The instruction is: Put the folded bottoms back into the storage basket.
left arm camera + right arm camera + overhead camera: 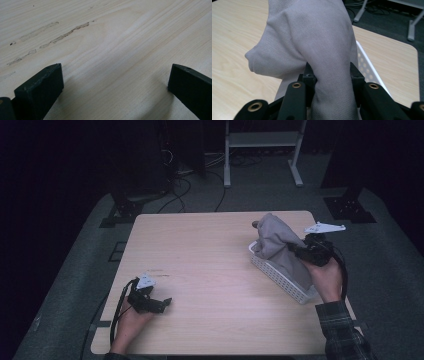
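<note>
My right hand-held gripper (296, 249) is clenched on a grey cloth (280, 247), lifting it over the white basket (280, 276) near the desk's (210, 265) right edge. My left hand-held gripper (162, 304) rests released near the front-left corner.

Left claw (162, 303) lies low at the near left of the counter (210, 270), held from behind by the left hand (131, 320), forearm entering from the bottom edge. Its jaws stand wide apart with nothing between them, pointing rightward across the counter; its cable loops back beside the wrist. Right claw (295, 249) is raised at the far right, gripped by the right hand (327, 277), whose forearm wears a plaid sleeve (342, 330). Its jaws are clamped on a fold of grey cloth (312, 45), pointing leftward.
</note>
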`<state>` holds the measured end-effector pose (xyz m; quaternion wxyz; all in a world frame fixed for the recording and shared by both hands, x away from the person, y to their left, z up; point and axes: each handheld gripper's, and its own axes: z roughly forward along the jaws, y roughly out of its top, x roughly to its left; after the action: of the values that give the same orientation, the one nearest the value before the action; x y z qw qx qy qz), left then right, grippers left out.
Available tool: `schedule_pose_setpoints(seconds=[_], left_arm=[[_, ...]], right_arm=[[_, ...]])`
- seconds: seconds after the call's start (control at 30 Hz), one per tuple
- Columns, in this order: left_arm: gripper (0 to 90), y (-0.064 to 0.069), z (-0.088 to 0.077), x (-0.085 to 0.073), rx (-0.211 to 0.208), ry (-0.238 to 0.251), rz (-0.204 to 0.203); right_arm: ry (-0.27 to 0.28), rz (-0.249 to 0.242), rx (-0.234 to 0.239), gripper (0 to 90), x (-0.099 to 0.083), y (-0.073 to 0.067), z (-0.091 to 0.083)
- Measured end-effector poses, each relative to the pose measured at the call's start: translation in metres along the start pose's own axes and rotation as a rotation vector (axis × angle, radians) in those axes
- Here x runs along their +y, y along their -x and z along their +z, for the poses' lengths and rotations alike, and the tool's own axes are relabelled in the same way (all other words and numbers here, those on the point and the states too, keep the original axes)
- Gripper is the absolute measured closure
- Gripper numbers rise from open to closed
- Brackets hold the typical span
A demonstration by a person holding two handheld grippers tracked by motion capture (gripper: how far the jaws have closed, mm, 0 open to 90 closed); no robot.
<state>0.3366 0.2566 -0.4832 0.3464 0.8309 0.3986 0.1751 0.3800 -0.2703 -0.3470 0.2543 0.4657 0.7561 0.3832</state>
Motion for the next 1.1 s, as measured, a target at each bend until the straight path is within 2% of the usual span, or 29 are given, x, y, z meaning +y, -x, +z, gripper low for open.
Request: schedule_pose_setpoints(seconds=[0.3, 0.4, 0.77, 1.1], left_arm=[[0.0, 0.0, 0.0, 0.0, 0.0, 0.0, 0.0], [0.0, 0.0, 0.0, 0.0, 0.0, 0.0, 0.0], [0.0, 0.0, 0.0, 0.0, 0.0, 0.0, 0.001], [0.0, 0.0, 0.0, 0.0, 0.001, -0.001, 0.0]], right_arm=[[-0.03, 0.056, -0.047, 67.1, -0.015, 0.016, 0.013], [-0.042, 0.077, -0.05, 67.1, -0.021, 0.022, 0.018], [-0.111, 0.097, -0.06, 66.9, -0.034, 0.029, 0.033], [-0.178, 0.09, -0.051, 66.5, -0.04, 0.029, 0.047]])
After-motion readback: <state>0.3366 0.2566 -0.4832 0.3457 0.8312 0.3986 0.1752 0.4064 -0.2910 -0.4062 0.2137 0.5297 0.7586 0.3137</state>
